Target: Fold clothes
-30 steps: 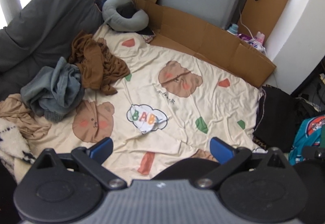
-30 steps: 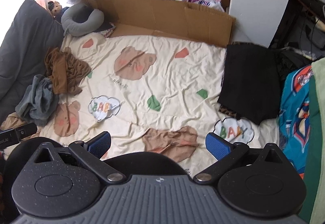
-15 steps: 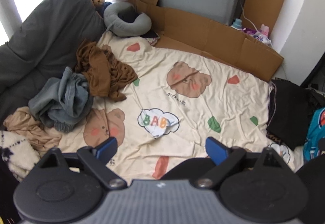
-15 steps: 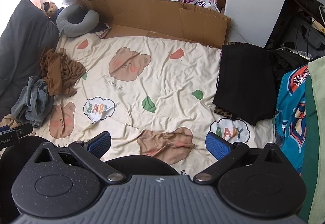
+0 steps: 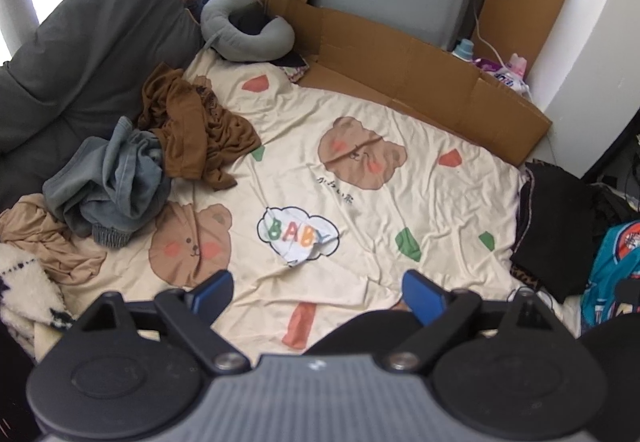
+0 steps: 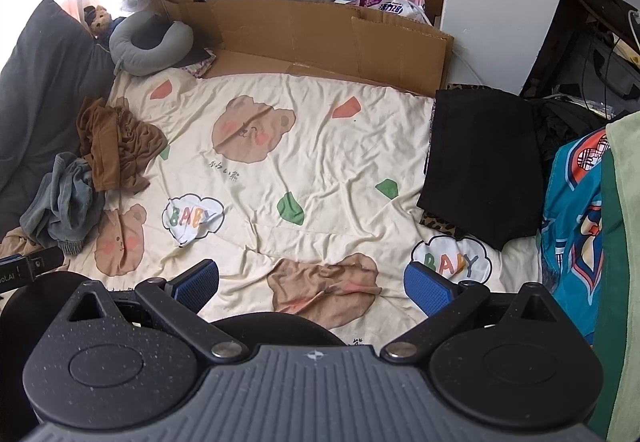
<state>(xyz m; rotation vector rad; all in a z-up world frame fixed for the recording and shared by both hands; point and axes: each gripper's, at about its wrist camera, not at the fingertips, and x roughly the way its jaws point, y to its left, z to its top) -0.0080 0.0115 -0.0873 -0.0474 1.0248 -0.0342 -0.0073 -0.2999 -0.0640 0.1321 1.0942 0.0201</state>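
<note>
Two wrist views over a cream bear-print sheet (image 5: pixel 400 209). Left view: the left gripper (image 5: pixel 318 292) hangs above the sheet's near edge, angled steeply down, jaws wide apart with nothing between them. It alone shows a tan garment (image 5: pixel 44 238) and a white fleecy item (image 5: pixel 24 286) at the near left. Right view: the right gripper (image 6: pixel 316 284) is likewise tilted down, jaws spread and empty; only here is the folded black garment (image 6: pixel 480 161) seen whole, at the sheet's right edge. In both views, a crumpled brown garment (image 5: pixel 192 129) and a grey-blue garment (image 5: pixel 112 185) lie heaped together at the left, unfolded. Flattened cardboard (image 6: pixel 320 37) borders the far edge.
</note>
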